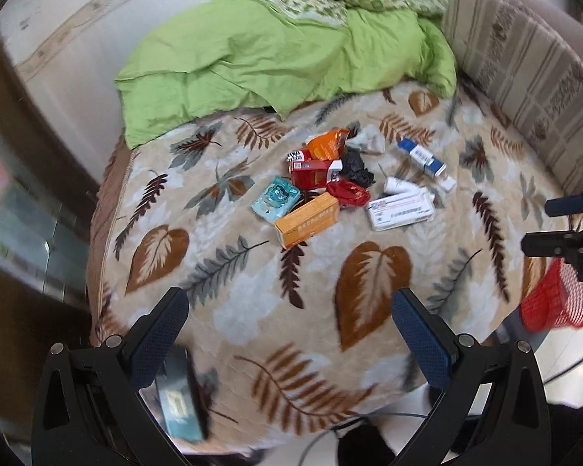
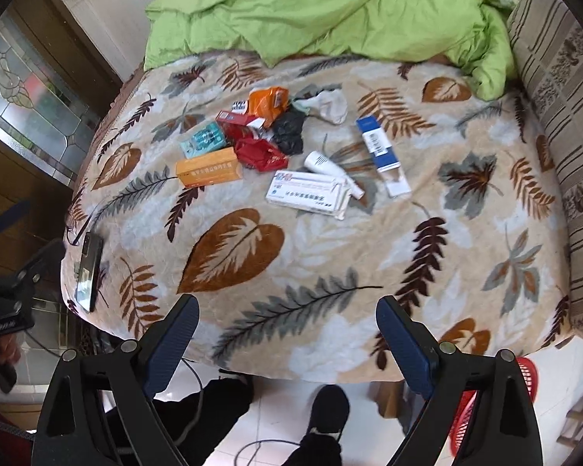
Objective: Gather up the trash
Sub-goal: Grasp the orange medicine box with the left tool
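The trash pile of boxes and wrappers lies mid-bed on the leaf-print blanket, well back from the near edge. Broad bare blanket surrounds it. Both the left tongs and right tongs are spread, empty. A red basket stands beside the bed.

Both grippers are black frames with silver screws and dark blue textured pads. Below the bed, the person wears black trousers and a black shoe.
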`<state>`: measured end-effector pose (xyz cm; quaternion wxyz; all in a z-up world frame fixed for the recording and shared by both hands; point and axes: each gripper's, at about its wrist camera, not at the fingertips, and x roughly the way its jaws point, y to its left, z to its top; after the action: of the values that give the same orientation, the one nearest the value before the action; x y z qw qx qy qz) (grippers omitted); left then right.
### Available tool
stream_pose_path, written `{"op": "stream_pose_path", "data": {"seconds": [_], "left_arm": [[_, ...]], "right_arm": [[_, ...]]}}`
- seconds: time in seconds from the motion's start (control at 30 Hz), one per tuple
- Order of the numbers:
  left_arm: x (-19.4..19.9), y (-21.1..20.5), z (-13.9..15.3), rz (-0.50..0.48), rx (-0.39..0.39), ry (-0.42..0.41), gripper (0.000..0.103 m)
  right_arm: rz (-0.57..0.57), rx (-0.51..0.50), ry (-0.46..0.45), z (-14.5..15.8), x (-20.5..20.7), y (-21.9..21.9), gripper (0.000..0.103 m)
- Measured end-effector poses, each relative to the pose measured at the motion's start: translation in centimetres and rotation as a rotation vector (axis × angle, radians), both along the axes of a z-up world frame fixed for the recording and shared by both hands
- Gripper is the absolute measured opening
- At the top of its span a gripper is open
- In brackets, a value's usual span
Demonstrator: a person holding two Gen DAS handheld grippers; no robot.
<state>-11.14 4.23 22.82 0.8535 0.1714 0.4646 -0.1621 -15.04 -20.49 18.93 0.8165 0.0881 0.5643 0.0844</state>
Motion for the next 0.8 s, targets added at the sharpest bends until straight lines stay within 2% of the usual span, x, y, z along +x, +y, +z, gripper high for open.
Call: {"op": "stream_pose_path", "data": {"seconds": [0.13, 0.37, 0.47, 0.53, 0.63, 0.73, 0.8], "left_arm": [[3.7, 0.2, -1.9, -0.075, -0.011, -0.009, 0.103], [11.4, -1.6, -6.5, -0.090, -0.043, 0.003, 0.102], [14.0, -3.0, -9.0, -0.131, -0.019, 0.036, 0.086], [15.6, -4.2, -11.0, -0.172, -0.016, 0.090, 0.084], [16.6, -5.6, -13.6, -0.218, 0.024, 0.127, 0.083], [17.1, -7.2, -15.9, -0.263, 0.062, 0.165, 0.075], [17.3, -7.9, -17.1, -0.270, 0.086, 0.175, 0.060]], "right_arm": [[0.016, 0.000, 0.008, -0.7, 1.4, 0.8, 0.094], [0.072, -0.033, -0.009, -2.1, 3.7, 0.7, 0.094], [0.069, -0.006, 0.012, -3.6, 4.2, 0.0, 0.094], [0.078, 0.019, 0.039, -4.7, 4.4, -0.5, 0.094], [0.119, 0.014, 0.048, -5.7, 4.7, -1.1, 0.094], [0.156, 0.026, 0.043, -6.0, 5.6, -2.0, 0.094], [0.193, 0.023, 0.036, -6.1, 6.8, -2.3, 0.094]]}}
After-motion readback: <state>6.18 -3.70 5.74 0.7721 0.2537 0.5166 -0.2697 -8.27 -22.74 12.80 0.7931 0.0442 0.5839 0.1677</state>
